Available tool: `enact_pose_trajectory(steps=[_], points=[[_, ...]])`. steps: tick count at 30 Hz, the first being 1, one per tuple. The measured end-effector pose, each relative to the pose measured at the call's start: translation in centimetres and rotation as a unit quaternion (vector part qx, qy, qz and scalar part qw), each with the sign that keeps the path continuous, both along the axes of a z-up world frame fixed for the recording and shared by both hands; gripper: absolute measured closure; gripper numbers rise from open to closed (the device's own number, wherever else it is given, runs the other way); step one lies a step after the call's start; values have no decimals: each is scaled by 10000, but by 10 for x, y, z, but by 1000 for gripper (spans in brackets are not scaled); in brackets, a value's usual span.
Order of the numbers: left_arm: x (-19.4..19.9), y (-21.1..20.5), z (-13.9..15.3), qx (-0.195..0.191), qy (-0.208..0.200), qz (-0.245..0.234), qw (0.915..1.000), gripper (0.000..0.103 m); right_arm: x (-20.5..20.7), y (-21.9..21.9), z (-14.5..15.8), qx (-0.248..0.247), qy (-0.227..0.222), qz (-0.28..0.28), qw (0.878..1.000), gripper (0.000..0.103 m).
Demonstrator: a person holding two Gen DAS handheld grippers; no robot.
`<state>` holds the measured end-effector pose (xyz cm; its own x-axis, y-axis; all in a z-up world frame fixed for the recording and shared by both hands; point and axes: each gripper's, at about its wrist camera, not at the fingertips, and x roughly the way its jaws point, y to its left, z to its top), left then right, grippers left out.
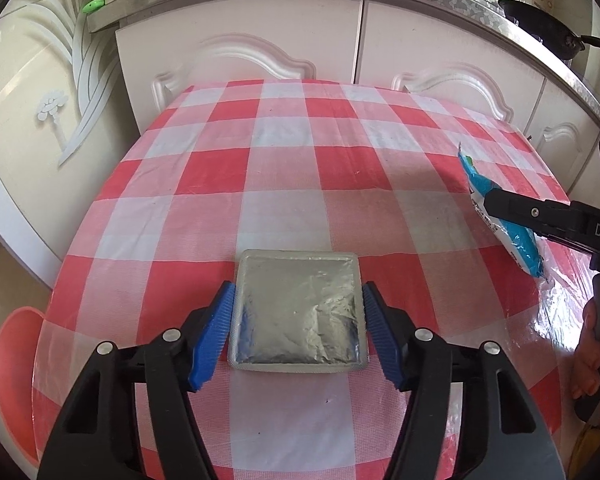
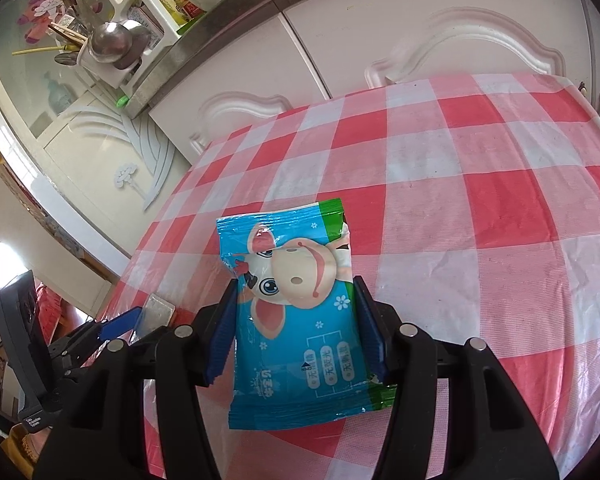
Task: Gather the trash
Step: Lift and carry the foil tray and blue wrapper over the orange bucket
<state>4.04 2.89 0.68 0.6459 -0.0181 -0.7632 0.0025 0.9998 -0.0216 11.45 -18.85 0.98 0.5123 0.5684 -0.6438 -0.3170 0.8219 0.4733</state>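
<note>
A square silver foil packet (image 1: 298, 312) sits between the blue pads of my left gripper (image 1: 298, 330), which is shut on its two sides just above the red-and-white checked tablecloth (image 1: 284, 168). My right gripper (image 2: 294, 330) is shut on a blue wet-wipe packet with a cartoon cow (image 2: 296, 296) and holds it above the cloth (image 2: 480, 208). In the left wrist view the blue packet (image 1: 500, 216) shows at the right in the right gripper's fingers (image 1: 512, 208). In the right wrist view the foil packet (image 2: 156, 314) and the left gripper's blue pad (image 2: 122, 322) show at the lower left.
White cabinet doors (image 1: 240, 36) stand just beyond the table's far edge. A counter above holds pans (image 1: 560, 32) and a utensil rack (image 2: 112, 44). A red plastic stool (image 1: 14, 372) sits left of the table. A hand (image 1: 596, 356) holds the right gripper's handle.
</note>
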Motion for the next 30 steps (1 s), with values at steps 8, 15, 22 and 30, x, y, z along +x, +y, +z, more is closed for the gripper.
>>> enact_pose_trajectory(steps=[8,15,22,30], points=[[1,4,1,-107,-7,-26,9999,39,-1,1,2,-65,-77,-13,9999,47],[0,15,2,-569,-82,52,9983,39,-2,-2,4,-38,-146,-138,9998,47],[-2,27,3,-1015,-146,33,9947,39,-8,-8,12,112,-394,-295,9987,49],[-16,47,18,-1218,-377,87,9918,39,-2,-3,8,-156,-198,-353,9991,47]])
